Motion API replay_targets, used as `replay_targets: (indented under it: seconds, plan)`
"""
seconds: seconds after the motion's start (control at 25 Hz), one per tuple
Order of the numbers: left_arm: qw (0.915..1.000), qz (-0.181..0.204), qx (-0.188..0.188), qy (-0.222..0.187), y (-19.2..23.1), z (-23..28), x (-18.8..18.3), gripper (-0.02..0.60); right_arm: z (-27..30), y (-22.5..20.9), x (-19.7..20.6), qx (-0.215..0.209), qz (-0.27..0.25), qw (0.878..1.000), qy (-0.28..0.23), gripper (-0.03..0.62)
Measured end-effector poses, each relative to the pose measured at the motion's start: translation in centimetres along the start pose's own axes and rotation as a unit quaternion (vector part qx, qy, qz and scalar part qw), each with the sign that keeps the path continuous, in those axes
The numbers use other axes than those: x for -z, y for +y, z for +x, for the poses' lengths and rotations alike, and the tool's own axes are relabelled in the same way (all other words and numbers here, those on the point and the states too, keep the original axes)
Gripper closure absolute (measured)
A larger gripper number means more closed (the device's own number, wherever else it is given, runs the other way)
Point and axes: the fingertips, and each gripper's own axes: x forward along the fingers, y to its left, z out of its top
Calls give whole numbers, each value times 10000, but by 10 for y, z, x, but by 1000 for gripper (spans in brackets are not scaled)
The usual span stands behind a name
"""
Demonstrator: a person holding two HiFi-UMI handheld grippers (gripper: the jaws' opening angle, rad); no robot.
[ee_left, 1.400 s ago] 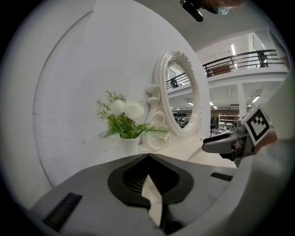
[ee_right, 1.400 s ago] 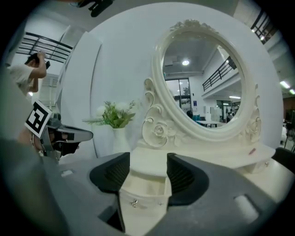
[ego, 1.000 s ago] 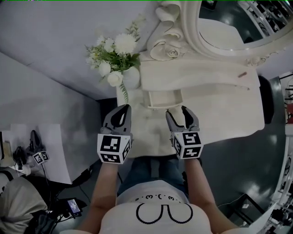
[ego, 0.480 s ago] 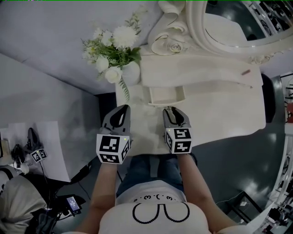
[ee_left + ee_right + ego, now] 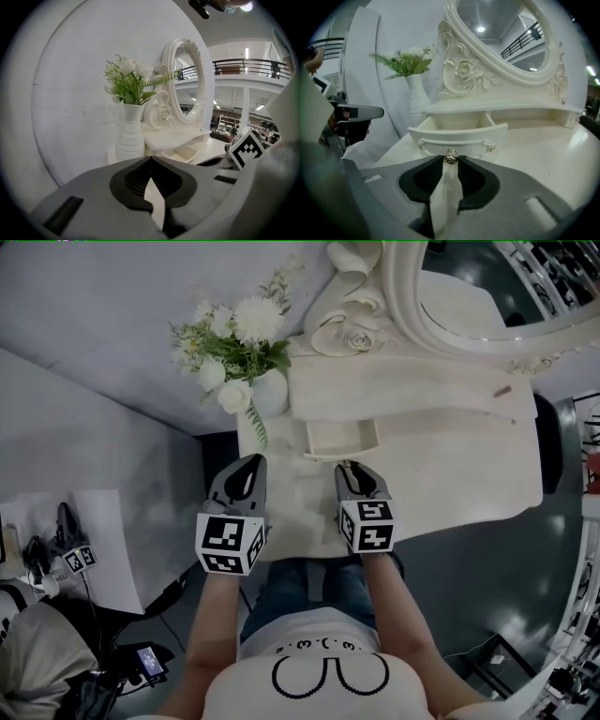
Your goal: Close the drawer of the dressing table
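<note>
The cream-white carved dressing table (image 5: 450, 465) spreads out ahead of and beneath both sets of fingers. Its oval mirror in a scrolled white frame (image 5: 401, 306) stands at the far edge, well beyond the fingertips of the right gripper (image 5: 351, 471) and off to their right. The ribbed white vase of white flowers and green leaves (image 5: 264, 395) stands ahead of the left gripper (image 5: 251, 463), past its fingertips on the table's left end.

The small cream drawer with a curved front (image 5: 459, 136) is pulled out of the shelf under the mirror. It lies open directly in front of the right fingers, and its front panel faces them.

The left gripper hovers over the table's near left edge. Its fingers are pressed together with nothing between them, and the drawer is ahead and to their right.

The right fingers are clenched on the tiny metallic rose-shaped knob (image 5: 450, 158), which sits pinched at their tips at the middle of the drawer front.
</note>
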Motion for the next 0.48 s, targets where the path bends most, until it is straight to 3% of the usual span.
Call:
replay_targets:
  seconds: [0.48]
  plan:
    - [10000,35,-9,-65,5,6,-14,584,16,-3,-21,-105,18,9999,24,494]
